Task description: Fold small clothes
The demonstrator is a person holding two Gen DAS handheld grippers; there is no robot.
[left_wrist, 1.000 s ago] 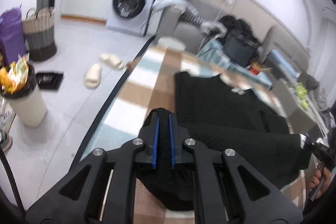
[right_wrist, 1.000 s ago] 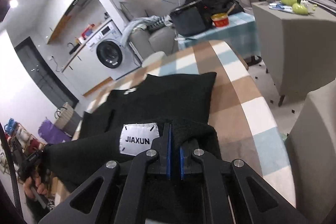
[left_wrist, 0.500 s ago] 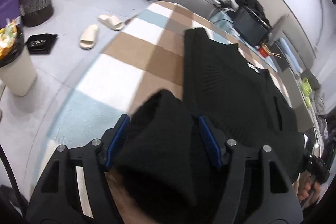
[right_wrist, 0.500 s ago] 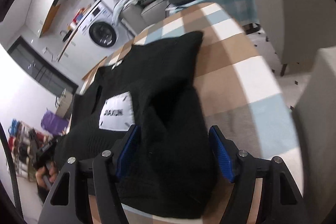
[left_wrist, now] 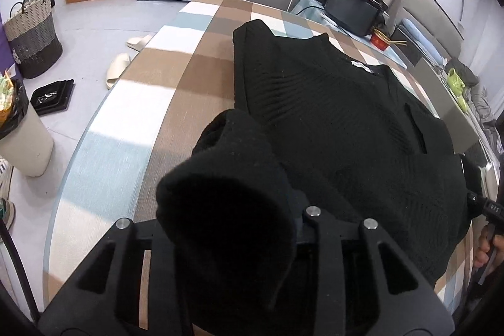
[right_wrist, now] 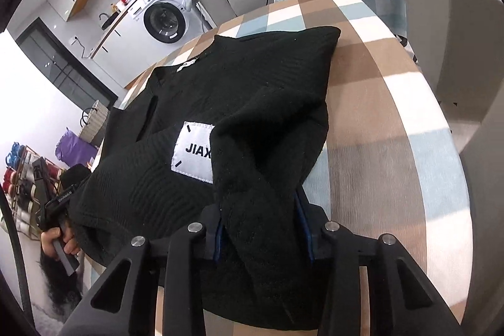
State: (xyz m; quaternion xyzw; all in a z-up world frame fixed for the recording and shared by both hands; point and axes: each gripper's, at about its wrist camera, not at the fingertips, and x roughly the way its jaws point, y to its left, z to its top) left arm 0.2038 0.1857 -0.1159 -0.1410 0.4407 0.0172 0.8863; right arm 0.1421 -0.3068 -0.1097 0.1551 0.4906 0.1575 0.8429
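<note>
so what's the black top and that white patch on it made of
Black knitted top: looks like soft ribbed knit, wool or acrylic, matte and slightly fuzzy; ridged rows show across it. White rectangular patch: apparently woven fabric, matte, with printed dark letters and stitched corners.

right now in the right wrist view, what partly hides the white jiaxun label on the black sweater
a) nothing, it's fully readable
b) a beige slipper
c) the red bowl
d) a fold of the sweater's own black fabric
d: a fold of the black sweater lies over the right edge of the white label, so only JIAX shows.
</note>
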